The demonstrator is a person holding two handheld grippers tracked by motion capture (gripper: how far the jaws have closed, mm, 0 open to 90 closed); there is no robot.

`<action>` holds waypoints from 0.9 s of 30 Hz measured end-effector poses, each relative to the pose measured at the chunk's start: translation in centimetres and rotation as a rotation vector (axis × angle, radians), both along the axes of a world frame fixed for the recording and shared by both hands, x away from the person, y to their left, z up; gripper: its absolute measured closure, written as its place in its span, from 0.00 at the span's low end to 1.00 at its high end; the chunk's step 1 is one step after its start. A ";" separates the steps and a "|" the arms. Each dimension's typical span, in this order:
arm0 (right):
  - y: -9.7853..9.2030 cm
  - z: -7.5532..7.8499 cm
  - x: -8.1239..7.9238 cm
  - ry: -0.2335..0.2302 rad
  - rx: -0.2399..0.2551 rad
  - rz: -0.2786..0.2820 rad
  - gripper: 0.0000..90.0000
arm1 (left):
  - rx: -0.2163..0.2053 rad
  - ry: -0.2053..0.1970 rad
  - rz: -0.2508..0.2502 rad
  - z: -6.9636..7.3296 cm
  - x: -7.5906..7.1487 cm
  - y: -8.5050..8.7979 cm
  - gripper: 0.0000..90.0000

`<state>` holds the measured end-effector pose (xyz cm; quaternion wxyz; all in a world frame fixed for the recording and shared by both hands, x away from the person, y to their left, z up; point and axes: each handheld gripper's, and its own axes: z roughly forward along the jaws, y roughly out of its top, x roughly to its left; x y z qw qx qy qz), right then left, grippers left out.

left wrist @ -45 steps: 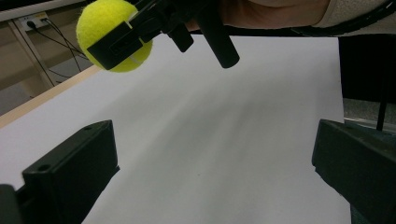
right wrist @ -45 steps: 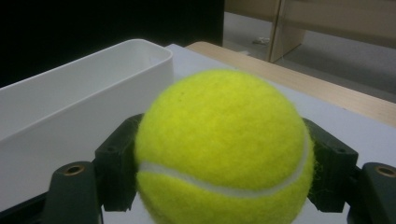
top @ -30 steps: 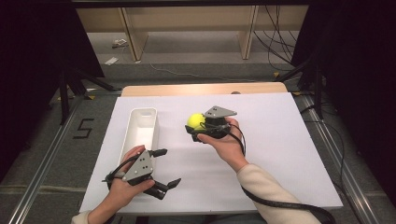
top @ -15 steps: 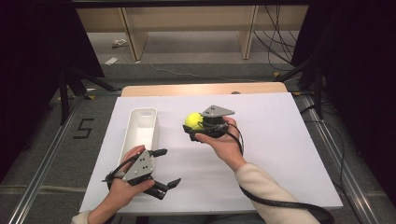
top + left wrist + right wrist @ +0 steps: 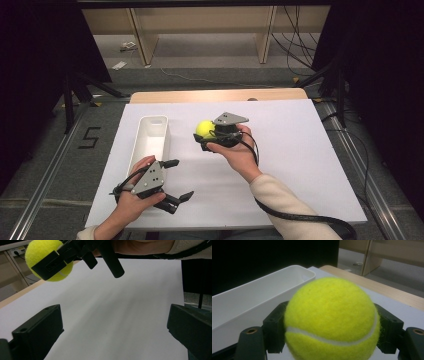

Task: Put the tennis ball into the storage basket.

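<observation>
tray [image 5: 150, 137] left of ball [image 5: 204, 128]

One yellow tennis ball [image 5: 203, 128] is in the scene. One white oblong bin [image 5: 150, 141] stands on the one counter [image 5: 300, 150], which carries a single white sheet [image 5: 320, 190]. There are two tools: the left tool [image 5: 176, 180] and the right tool [image 5: 207, 137]. Two hands hold them, one each.

Black two-jaw left tool [image 5: 172, 180] and right tool [image 5: 206, 139], grey three-cornered top plates, black trailing cables, cream sleeves
</observation>
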<state>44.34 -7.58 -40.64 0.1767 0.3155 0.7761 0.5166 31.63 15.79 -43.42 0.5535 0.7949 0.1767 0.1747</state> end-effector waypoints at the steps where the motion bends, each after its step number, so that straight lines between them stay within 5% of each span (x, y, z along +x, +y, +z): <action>1: 0.0 0.0 0.0 0.000 0.000 0.000 0.30 | 0.000 0.000 0.000 0.0 0.0 0.0 0.00; 27: 1.4 0.5 0.3 -0.004 0.003 0.017 0.30 | -0.005 0.014 -0.002 0.0 -0.1 0.0 0.00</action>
